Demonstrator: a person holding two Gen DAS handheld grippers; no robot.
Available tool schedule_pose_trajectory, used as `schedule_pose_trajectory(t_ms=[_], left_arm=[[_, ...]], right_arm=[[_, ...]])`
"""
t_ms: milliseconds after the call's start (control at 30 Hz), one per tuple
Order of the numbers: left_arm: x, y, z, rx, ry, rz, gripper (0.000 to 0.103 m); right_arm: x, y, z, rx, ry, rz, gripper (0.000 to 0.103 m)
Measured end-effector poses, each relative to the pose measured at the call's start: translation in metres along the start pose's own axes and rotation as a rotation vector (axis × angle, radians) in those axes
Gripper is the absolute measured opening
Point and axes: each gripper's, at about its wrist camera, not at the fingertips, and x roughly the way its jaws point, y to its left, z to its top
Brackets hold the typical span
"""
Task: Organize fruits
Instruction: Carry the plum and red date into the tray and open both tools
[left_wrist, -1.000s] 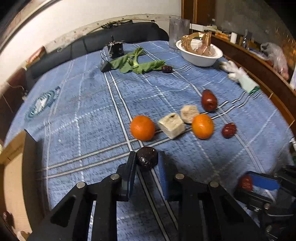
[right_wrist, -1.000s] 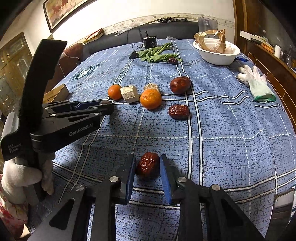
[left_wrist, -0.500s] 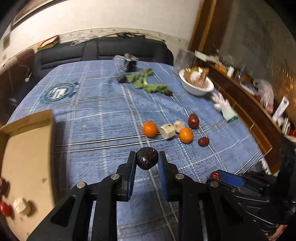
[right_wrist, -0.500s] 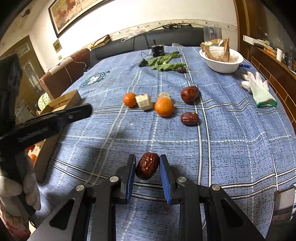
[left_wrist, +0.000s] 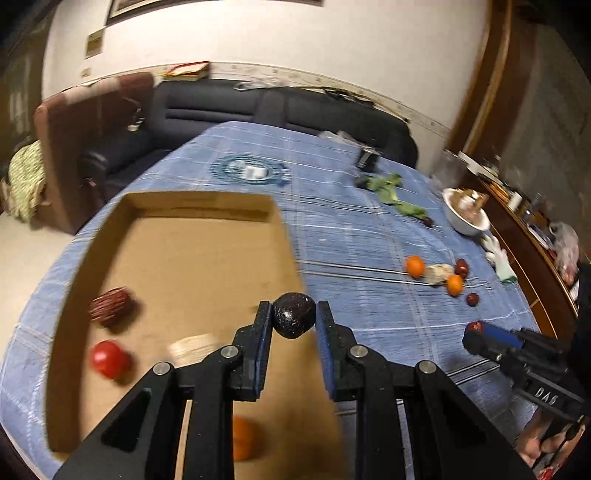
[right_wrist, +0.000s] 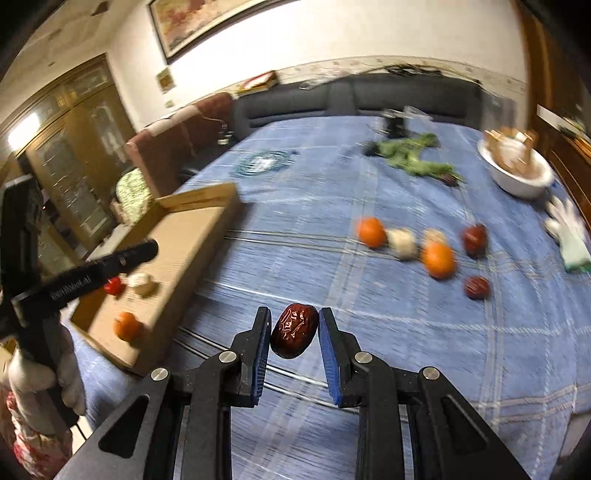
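Observation:
My left gripper is shut on a dark round fruit and holds it above the right part of the cardboard box. The box holds a brown fruit, a red fruit, a pale piece and an orange. My right gripper is shut on a wrinkled red date above the blue cloth, right of the box. Two oranges, pale pieces and red dates lie on the table.
A white bowl with brown paper, green leaves and a white glove sit at the far right. A dark sofa stands behind the table. The left gripper's handle shows over the box.
Both grippers have swung left with their fruits. The left one has moved from over the cloth to above the box; the right one is now closer to the box.

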Motion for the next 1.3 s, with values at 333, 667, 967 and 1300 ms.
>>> schedule_pose_trajectory(t_ms=[333,667,967,1300], left_arm=[[-0.025,0.064,-0.014,-0.081,0.017,0.093,0.023],[-0.011,0.086,-0.027,-0.098,0.104,0.135,0.023],[-0.020,0.086,-0.025,-0.131,0.092,0.128,0.048],[-0.051,0.080,-0.017,-0.152,0.015,0.140,0.074]], right_arm=[[0.056,0.099,0.024,-0.174,0.060,0.144,0.029],[0.118,0.133,0.011,-0.256,0.178,0.123,0.029],[0.122,0.127,0.014,-0.204,0.181,0.158,0.032],[0.085,0.117,0.023,-0.151,0.100,0.180,0.036]])
